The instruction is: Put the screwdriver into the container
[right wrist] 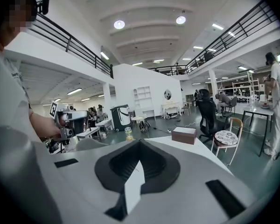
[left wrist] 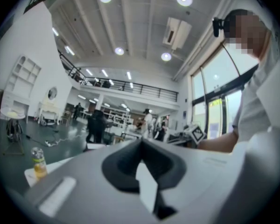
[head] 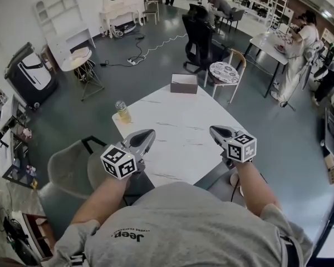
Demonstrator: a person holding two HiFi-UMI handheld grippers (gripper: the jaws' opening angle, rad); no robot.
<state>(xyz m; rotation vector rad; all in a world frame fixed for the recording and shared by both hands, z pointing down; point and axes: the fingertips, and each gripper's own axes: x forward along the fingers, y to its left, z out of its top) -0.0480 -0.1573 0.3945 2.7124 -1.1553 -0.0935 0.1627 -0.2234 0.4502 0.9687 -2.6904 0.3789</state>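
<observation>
- Nearest in, the left gripper (head: 148, 133) hangs over the near-left edge of the white table (head: 178, 149). Its jaws are pressed together at the tip with nothing between them.
- Level with it on the right, the right gripper (head: 215, 130) is the same: jaws closed tight and empty, nose tipped slightly down toward the tabletop.
- No screwdriver is in sight. It isn't in either gripper or anywhere on the tabletop in the three views, so its long axis can't be read.
- Mid-table on the left edge stands a small bottle (head: 122, 111), upright, ahead of the left gripper.
- At the far edge sits a brown box (head: 183, 83), the likely container. It lies straight ahead, roughly between the two grippers, so neither hand is clearly nearer. Its top shows pale, and I can't tell whether it is open or what is inside.
- My read: the tool has to be found before anything else can happen.
</observation>
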